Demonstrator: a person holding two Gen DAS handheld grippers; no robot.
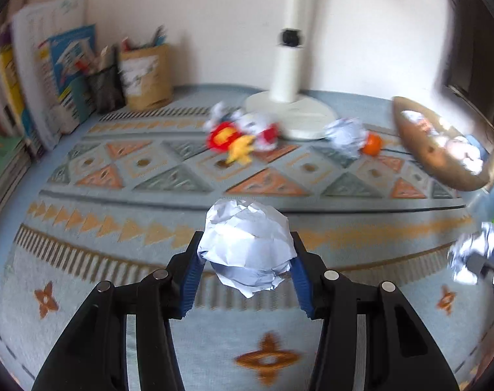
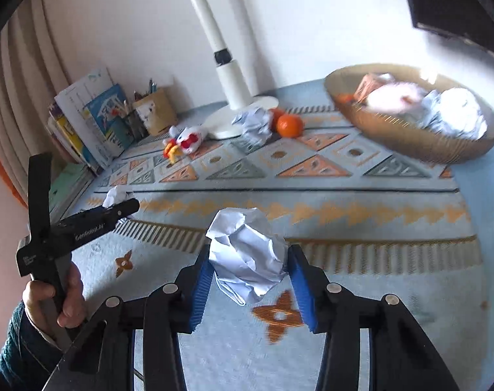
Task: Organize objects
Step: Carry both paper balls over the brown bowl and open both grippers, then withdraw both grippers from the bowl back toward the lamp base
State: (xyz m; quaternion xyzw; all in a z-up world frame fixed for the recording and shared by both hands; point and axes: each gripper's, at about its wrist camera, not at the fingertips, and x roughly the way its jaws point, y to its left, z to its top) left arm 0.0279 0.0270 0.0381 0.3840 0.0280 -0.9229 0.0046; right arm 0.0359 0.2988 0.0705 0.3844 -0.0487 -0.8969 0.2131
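While each of the two black grippers with ribbed blue pads is clamped on its own ball of crumpled white paper, both hang above a pale blue woven rug (image 2: 409, 293) patterned with orange stars and triangles. From the left wrist camera, the left gripper (image 1: 247, 265) squeezes the left-hand crumpled white paper ball (image 1: 247, 247) between its pads. From the right wrist camera, the right gripper (image 2: 248, 278) pinches the right-hand crumpled white paper ball (image 2: 247, 255) in the same way. A person's hand (image 2: 56, 296) in a dark teal knitted sleeve holds the left tool at the edge of the right view; white lettering on its black arm is too blurred to read for sure.

Farther out on the rug lie a small red, white and yellow plush chicken (image 2: 185, 141), a loose wad of crumpled white paper (image 2: 255, 123) and a round orange fruit (image 2: 289, 125), the wad and fruit just beside the round base of a white floor-standing pole (image 2: 229, 75).

To the right sits an oval woven brown basket (image 2: 409, 140). Inside it are more crumpled white paper, a pale pink soft thing, an orange box and an orange fruit at its left end.

Against the far wall stand a tan paper bag holder (image 2: 155, 110) stuffed with pens and pencils, a black mesh pen cup (image 1: 105, 89) next to it, and a row of upright books and booklets (image 2: 93, 123); their cover print cannot be read.
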